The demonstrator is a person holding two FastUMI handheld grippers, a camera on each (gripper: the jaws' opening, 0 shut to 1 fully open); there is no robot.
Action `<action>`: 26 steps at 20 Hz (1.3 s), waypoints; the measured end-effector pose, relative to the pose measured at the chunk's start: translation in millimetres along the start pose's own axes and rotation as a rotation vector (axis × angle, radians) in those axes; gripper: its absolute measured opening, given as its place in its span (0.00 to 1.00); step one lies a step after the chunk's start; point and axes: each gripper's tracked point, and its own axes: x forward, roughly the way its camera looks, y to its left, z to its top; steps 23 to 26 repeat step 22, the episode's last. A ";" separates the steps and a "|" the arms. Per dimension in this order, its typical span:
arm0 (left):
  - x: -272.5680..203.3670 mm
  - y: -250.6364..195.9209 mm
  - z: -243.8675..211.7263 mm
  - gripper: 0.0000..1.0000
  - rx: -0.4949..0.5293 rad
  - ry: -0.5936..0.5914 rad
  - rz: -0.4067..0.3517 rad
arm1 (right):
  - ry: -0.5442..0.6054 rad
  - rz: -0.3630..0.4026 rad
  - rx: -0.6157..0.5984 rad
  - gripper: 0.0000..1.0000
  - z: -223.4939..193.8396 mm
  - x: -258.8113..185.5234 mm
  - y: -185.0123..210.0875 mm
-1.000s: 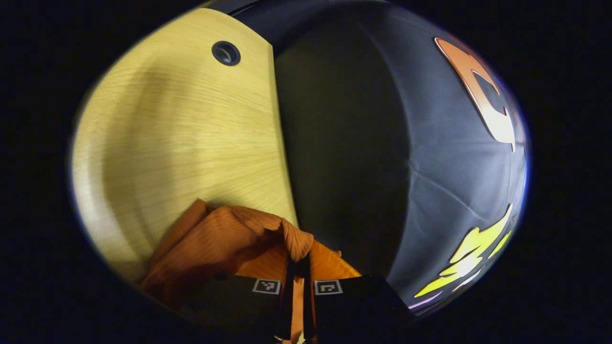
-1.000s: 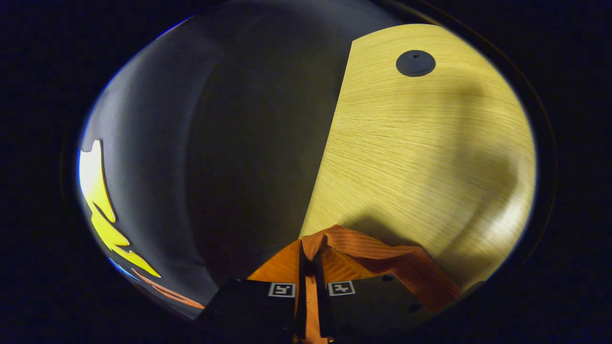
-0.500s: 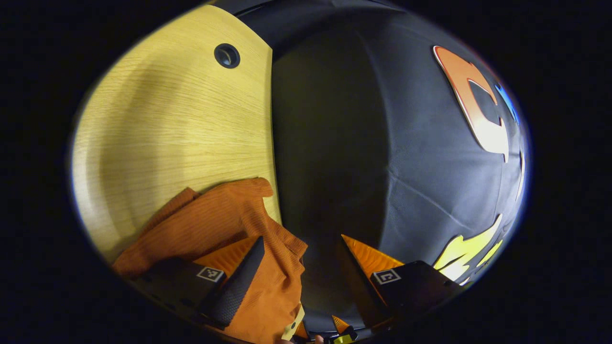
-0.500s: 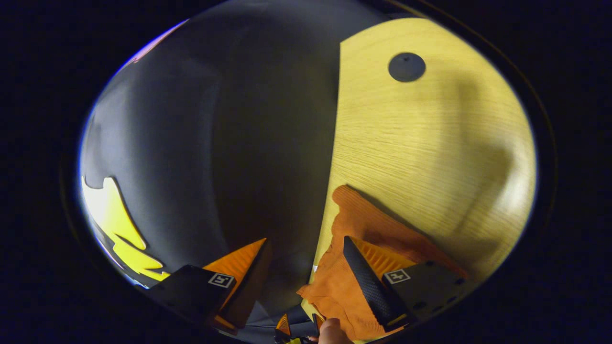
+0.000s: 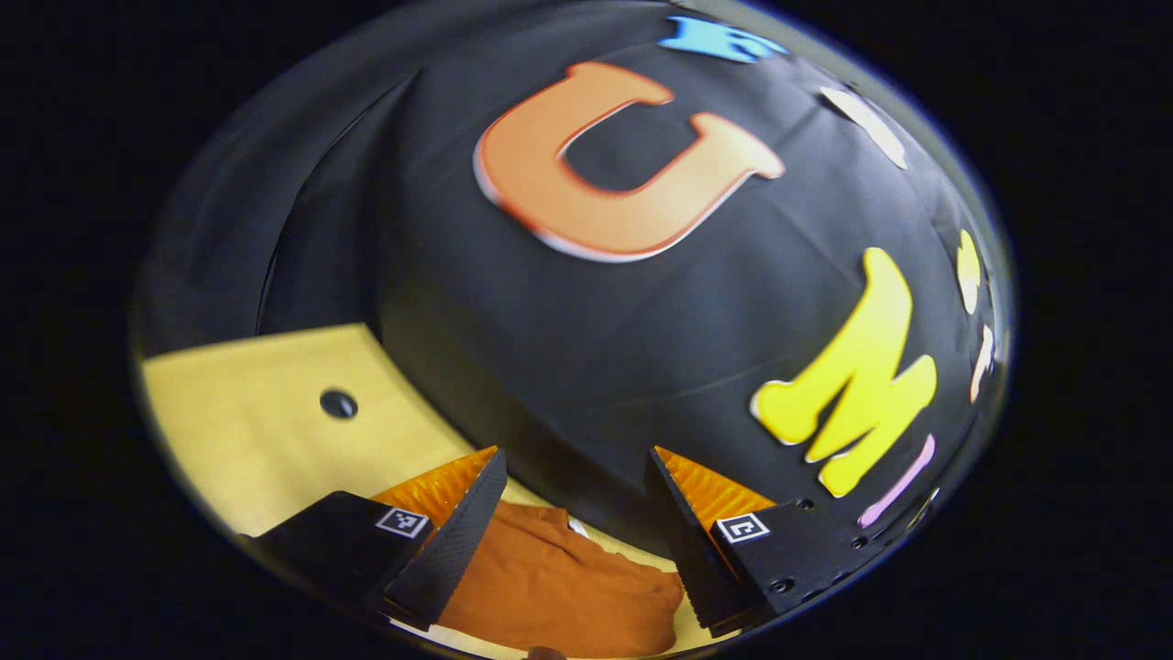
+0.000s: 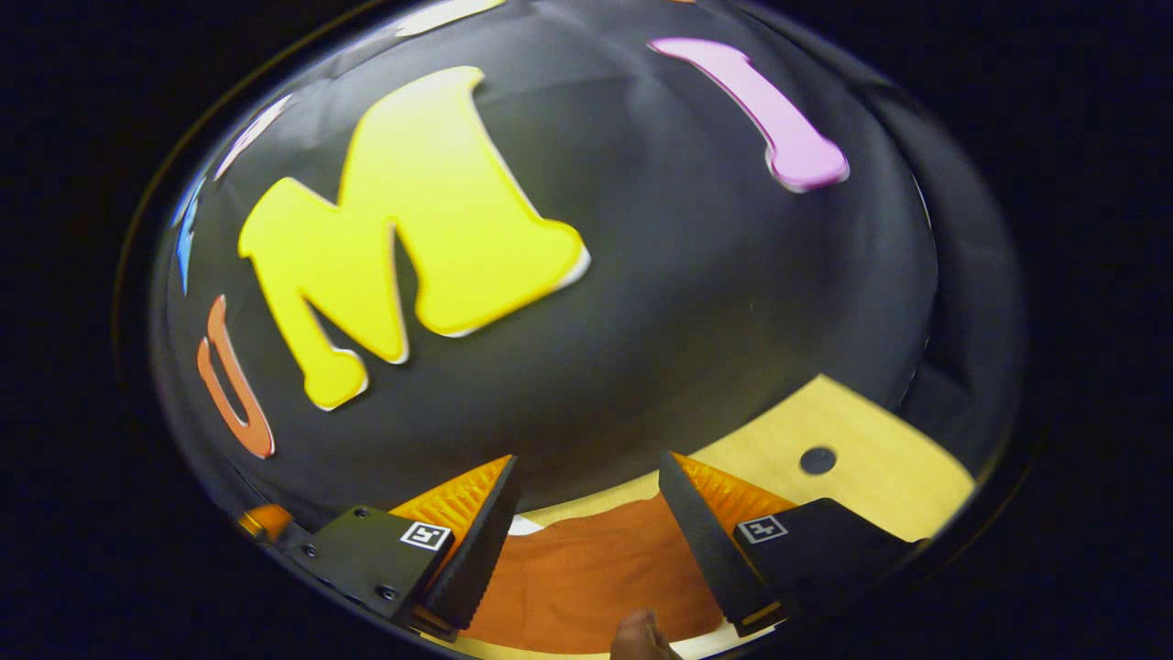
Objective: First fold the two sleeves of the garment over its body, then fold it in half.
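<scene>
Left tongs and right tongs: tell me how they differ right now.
The left tongs have the table's dark round hole off to their left; the right tongs have such a hole off to their right. A fingertip shows clearly beneath the right tongs; beneath the left tongs barely a sliver shows. Both stand open, holding nothing, above the orange garment on the wooden table.

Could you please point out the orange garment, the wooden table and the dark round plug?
garment (image 6: 596, 577), right gripper view, flat middle
table (image 5: 247, 412), left gripper view, bare top
plug (image 6: 817, 460), right gripper view, centre
</scene>
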 end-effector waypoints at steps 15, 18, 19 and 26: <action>-188.3 -69.1 -3.8 0.98 0.606 0.006 -0.087 | -0.322 -0.114 -0.386 0.95 15.9 -4.4 10.0; -220.6 -72.2 -16.5 0.98 0.643 0.026 -0.097 | -0.281 -0.071 -0.335 0.96 -2.9 -5.4 22.4; -230.5 -71.8 -18.0 0.89 0.638 0.027 -0.094 | -0.266 -0.061 -0.309 0.96 -6.3 -6.7 24.8; -261.3 -78.4 -17.2 0.98 0.645 0.003 -0.096 | -0.247 -0.063 -0.256 0.96 -12.0 -18.7 32.4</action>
